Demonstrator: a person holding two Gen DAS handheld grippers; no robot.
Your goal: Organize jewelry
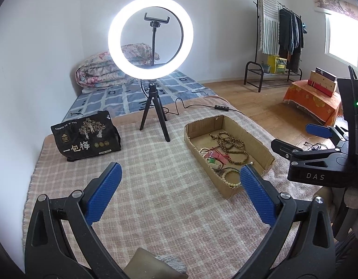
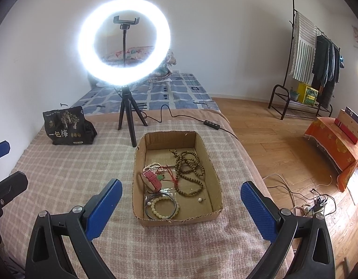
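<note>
Right wrist view, my right gripper released above the cardboard box, brown beads at 12 o'clock, my left gripper also released.

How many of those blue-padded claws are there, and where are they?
2. The left claw hangs open above the checked blanket, left of the cardboard box. The right claw hangs open facing the box's near end. Neither holds anything.
</note>
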